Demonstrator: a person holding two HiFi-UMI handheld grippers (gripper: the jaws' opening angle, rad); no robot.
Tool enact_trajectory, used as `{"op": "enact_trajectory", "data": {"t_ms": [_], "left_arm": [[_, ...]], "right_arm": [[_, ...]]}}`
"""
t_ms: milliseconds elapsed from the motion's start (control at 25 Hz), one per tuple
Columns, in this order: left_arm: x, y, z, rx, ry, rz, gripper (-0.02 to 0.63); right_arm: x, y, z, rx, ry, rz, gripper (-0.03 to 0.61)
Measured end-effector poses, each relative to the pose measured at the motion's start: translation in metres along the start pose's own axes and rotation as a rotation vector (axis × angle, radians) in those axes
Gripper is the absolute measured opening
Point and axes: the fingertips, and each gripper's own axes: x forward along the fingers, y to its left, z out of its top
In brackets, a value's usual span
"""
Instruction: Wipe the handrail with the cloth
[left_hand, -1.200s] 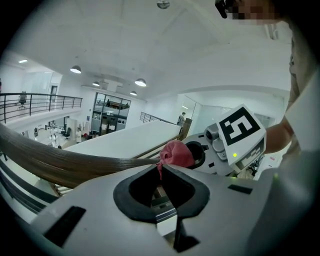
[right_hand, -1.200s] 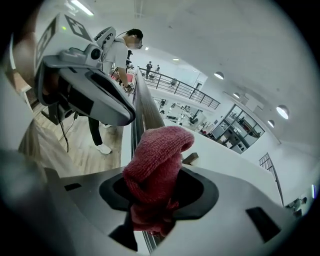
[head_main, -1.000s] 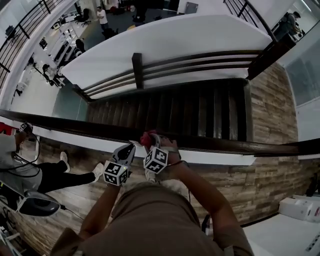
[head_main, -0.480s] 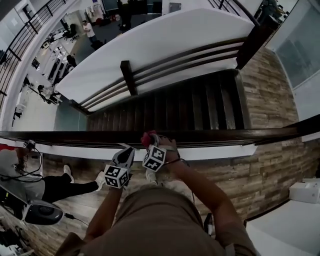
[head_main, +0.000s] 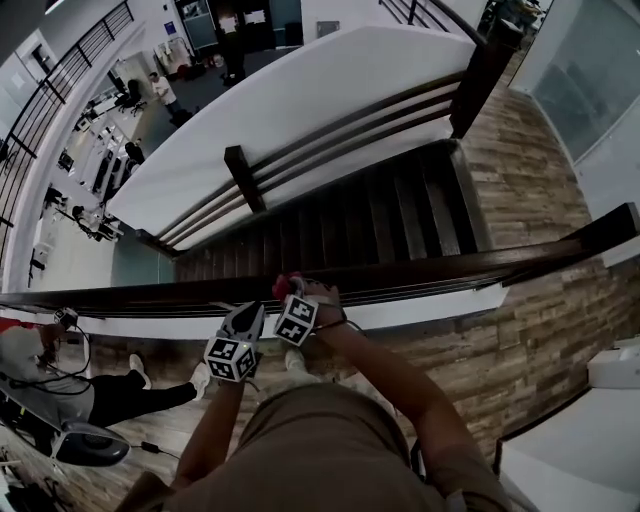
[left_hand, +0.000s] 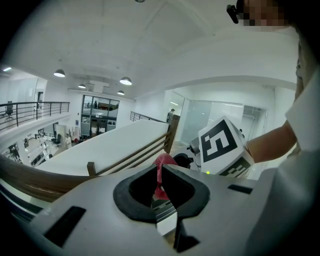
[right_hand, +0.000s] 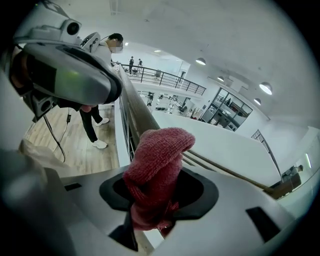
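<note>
Right gripper (right_hand: 150, 202): we are clamping its jaws on the bunched red cloth (right_hand: 156, 165), and the wad is sticking out past the tips. In the head view the cloth is lying against the top of the dark wooden handrail (head_main: 440, 272), above the staircase (head_main: 380, 215). Left gripper (left_hand: 161, 186): we are holding it just beside the right one on our side of the rail, with its jaws together and empty. A person (right_hand: 89, 125) is standing on the wood floor by the rail.

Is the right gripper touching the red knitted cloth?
Touching. The right gripper view shows the right gripper clamping the red knitted cloth between its jaws.
</note>
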Motion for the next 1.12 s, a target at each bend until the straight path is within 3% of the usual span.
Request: {"op": "enact_trajectory", "data": {"t_ms": [680, 1120], "left_arm": [[0.082, -0.134, -0.001, 0.035, 0.060, 0.030, 0.020], [0.140, -0.230, 0.000, 0.055, 0.057, 0.004, 0.020]], "right_arm": [[-0.063, -0.063, -0.122, 0.059, -0.019, -0.004, 0.186], [-0.111, -0.104, -0.212, 0.113, 0.007, -0.049, 0.186]]}}
